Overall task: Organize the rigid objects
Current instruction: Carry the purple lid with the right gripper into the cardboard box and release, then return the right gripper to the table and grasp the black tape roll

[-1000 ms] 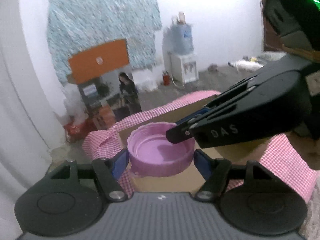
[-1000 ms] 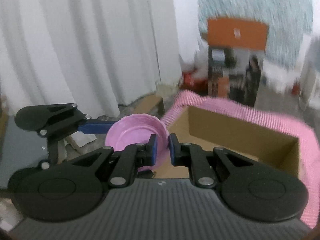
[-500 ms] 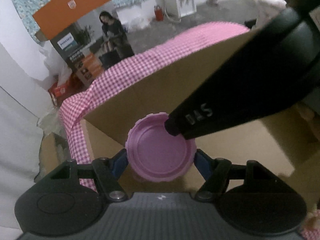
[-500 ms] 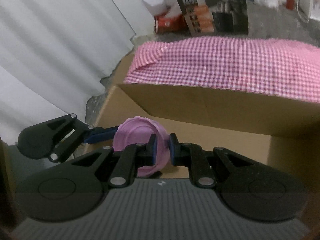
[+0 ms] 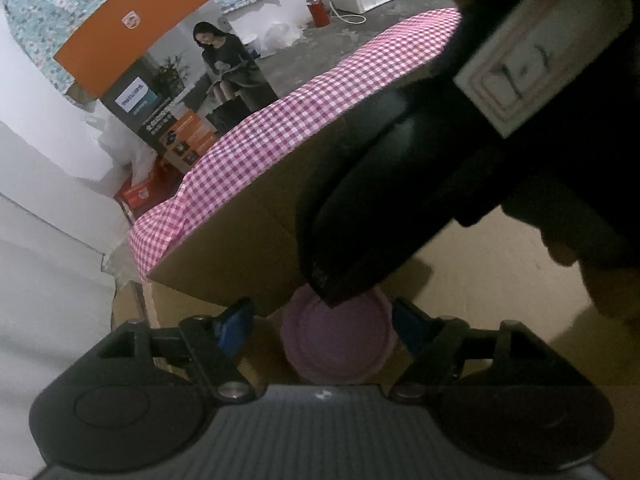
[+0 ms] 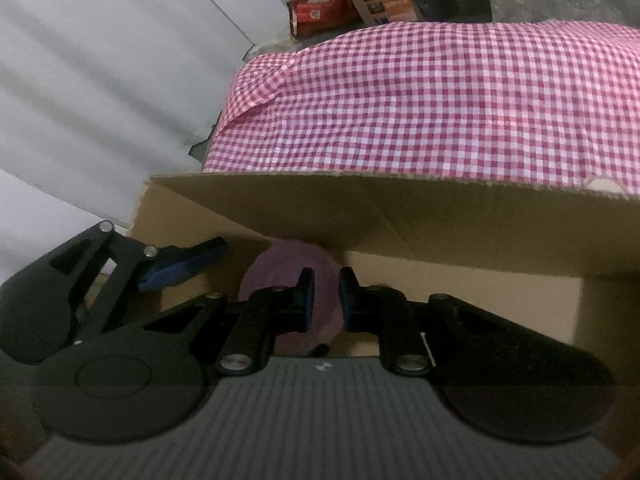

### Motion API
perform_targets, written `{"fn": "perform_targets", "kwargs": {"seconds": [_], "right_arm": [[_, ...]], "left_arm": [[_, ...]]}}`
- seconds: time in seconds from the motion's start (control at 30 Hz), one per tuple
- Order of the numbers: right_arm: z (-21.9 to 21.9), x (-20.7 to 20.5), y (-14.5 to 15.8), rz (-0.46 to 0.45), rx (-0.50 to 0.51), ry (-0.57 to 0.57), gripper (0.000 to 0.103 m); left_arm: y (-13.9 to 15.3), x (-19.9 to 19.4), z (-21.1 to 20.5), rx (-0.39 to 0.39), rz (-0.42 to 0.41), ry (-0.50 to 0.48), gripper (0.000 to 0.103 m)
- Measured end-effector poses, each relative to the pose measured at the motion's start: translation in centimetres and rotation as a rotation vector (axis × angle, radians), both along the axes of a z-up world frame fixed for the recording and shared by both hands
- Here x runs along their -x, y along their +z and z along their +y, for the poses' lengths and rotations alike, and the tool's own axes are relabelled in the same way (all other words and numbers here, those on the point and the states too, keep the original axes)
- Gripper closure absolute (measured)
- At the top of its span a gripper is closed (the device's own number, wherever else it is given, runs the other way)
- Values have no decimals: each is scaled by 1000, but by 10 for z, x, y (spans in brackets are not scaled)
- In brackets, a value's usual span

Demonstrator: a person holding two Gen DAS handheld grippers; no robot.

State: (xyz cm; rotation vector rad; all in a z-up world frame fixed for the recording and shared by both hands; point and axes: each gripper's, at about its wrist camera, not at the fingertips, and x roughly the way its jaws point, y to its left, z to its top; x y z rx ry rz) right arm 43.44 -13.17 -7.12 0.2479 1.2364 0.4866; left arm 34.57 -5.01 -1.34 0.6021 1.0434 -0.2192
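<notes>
A round pink plastic lid lies low inside an open cardboard box. It also shows in the right wrist view. My left gripper is open, its blue pads wide on either side of the lid and not touching it. My right gripper has its jaws slightly parted around the lid's rim; I cannot tell whether they still pinch it. In the left wrist view the right gripper's body reaches down onto the lid.
A pink checked cloth drapes over the box's far flap. White curtains hang at the left. An orange-topped printed carton and red packages stand on the floor beyond.
Both grippers have gone down into the box with the lid. The left gripper has opened off the lid, and the right jaws have parted a little.
</notes>
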Motion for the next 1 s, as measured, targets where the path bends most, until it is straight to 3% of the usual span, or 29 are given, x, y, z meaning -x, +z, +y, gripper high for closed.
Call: {"fn": "perform_targets", "kwargs": {"seconds": [0.13, 0.27, 0.47, 0.6, 0.7, 0.8, 1.0], "right_arm": [[-2, -1, 2, -17, 14, -17, 87], [-11, 14, 32, -77, -19, -27, 80], [-38, 71, 110, -231, -95, -46, 70], [-58, 148, 170, -373, -133, -37, 57], [-79, 214, 201, -440, -167, -36, 55], [-103, 273, 205, -461, -200, -32, 55], [-103, 364, 150, -398, -168, -11, 55]], "left_arm": [[12, 5, 1, 9, -40, 12, 24], [44, 21, 14, 94, -86, 46, 20], [110, 84, 38, 242, -212, 65, 10], [139, 134, 53, 349, -260, 72, 4], [140, 172, 58, 409, -260, 70, 3], [125, 216, 56, 456, -240, 68, 3], [66, 276, 33, 477, -162, 2, 3]]}}
